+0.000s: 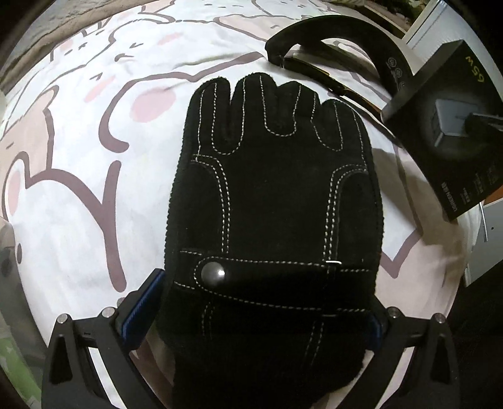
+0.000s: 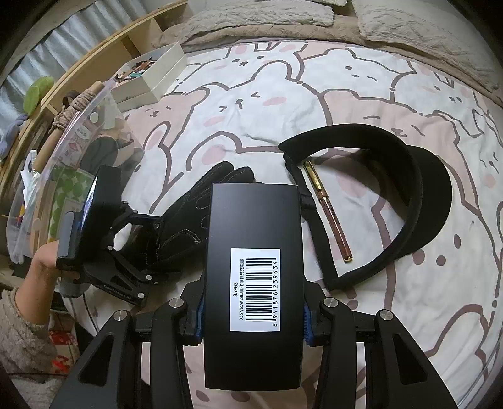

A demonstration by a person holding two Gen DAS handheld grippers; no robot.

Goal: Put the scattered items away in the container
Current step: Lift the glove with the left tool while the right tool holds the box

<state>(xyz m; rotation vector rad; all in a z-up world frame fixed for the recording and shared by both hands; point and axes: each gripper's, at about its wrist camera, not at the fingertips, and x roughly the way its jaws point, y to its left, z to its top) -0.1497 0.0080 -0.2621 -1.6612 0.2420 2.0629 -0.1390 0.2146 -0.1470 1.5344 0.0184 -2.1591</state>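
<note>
My left gripper (image 1: 267,317) is shut on the cuff of a black suede glove (image 1: 270,195) with white stitching, held above the bed. The glove also shows in the right wrist view (image 2: 188,217), with the left gripper (image 2: 157,226) on it. My right gripper (image 2: 253,317) is shut on a black charger box (image 2: 254,267) with a barcode label; the box also shows in the left wrist view (image 1: 452,126). A black visor cap (image 2: 393,201) and a gold-brown pen (image 2: 330,214) lie on the sheet. A clear plastic container (image 2: 78,141) stands at the left bed edge.
The bed sheet (image 2: 251,103) has a rabbit and bear print. A white box (image 2: 151,75) with small items sits at the far left. Beige pillows (image 2: 267,15) lie at the back. A wooden shelf (image 2: 63,88) runs behind the container.
</note>
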